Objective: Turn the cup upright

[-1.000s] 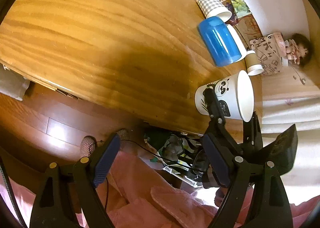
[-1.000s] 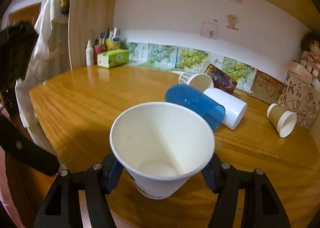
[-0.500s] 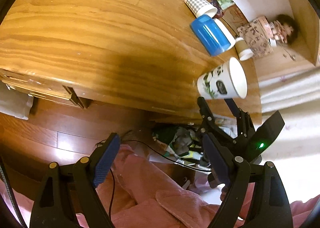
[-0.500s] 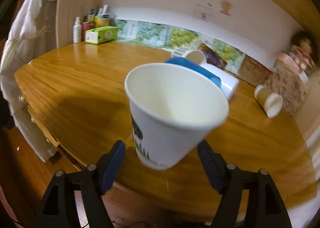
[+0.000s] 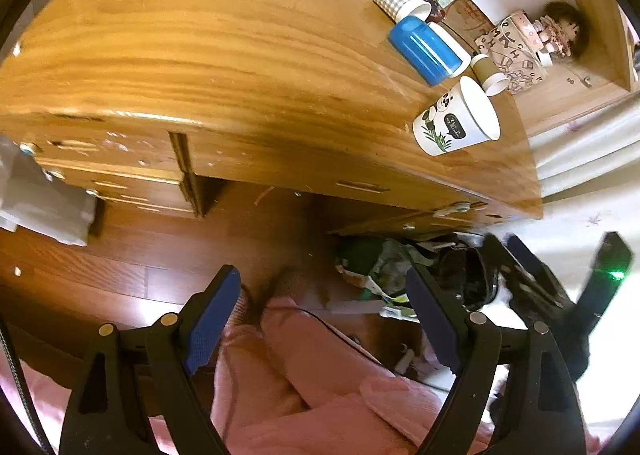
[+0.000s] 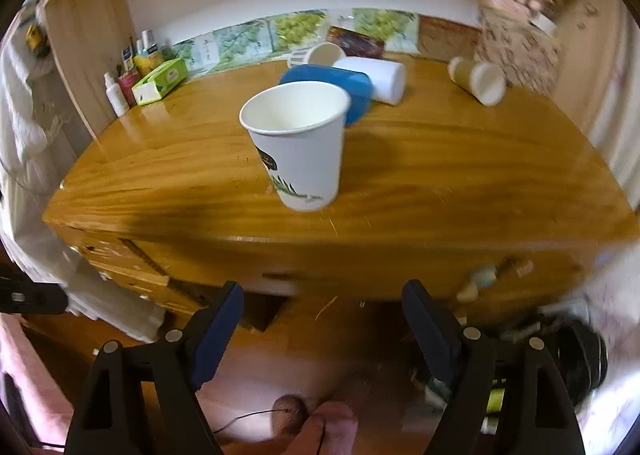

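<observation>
A white paper cup with a panda print [image 6: 298, 147] stands upright on the wooden desk [image 6: 440, 175], near its front edge; it also shows in the left wrist view [image 5: 454, 121]. My right gripper [image 6: 322, 323] is open and empty, well back from the cup, below the desk's front edge. My left gripper [image 5: 324, 307] is open and empty, held over the floor off the desk's front. The right gripper's body [image 5: 552, 287] shows at the right of the left wrist view.
Behind the cup lie a blue cup [image 6: 332, 85], a white cup [image 6: 376, 77], a checked cup [image 6: 316, 55] and a brown cup [image 6: 478, 81], all on their sides. A green tissue box [image 6: 160, 81] and bottles stand back left, a doll [image 6: 520, 15] back right. Drawers sit under the desk.
My right gripper opened, let go of the panda cup, which now stands on the desk, and pulled back. My left gripper also drew back from the desk.
</observation>
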